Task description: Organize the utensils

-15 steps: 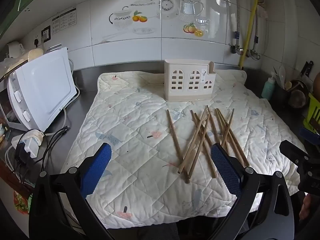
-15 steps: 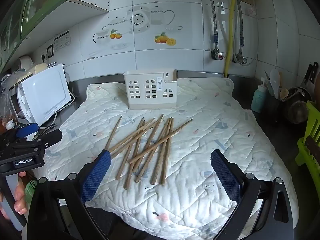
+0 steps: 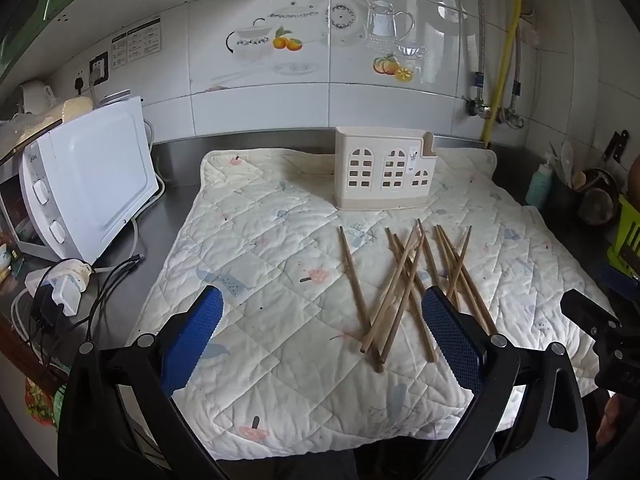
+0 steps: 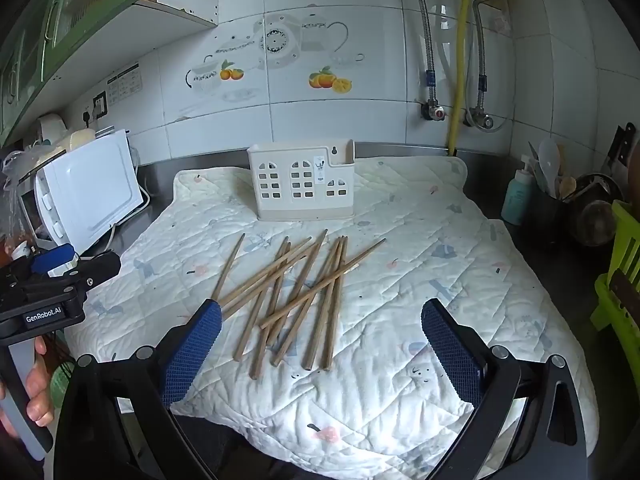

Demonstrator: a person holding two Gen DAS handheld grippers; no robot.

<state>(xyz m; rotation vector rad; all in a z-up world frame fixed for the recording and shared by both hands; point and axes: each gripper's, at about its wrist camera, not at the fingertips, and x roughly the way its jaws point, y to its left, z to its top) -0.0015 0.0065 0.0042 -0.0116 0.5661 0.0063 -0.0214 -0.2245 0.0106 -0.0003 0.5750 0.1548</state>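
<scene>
Several wooden chopsticks lie loosely crossed on a quilted white mat; they also show in the right wrist view. A cream utensil holder with window cut-outs stands upright behind them, seen too in the right wrist view. My left gripper is open and empty, above the mat's front edge, left of the chopsticks. My right gripper is open and empty, just in front of the chopsticks' near ends. The left gripper's body shows at the left in the right wrist view.
A white microwave and power strip with cables sit left of the mat. A soap bottle, a utensil pot and a green rack stand at the right. Tiled wall with pipes behind.
</scene>
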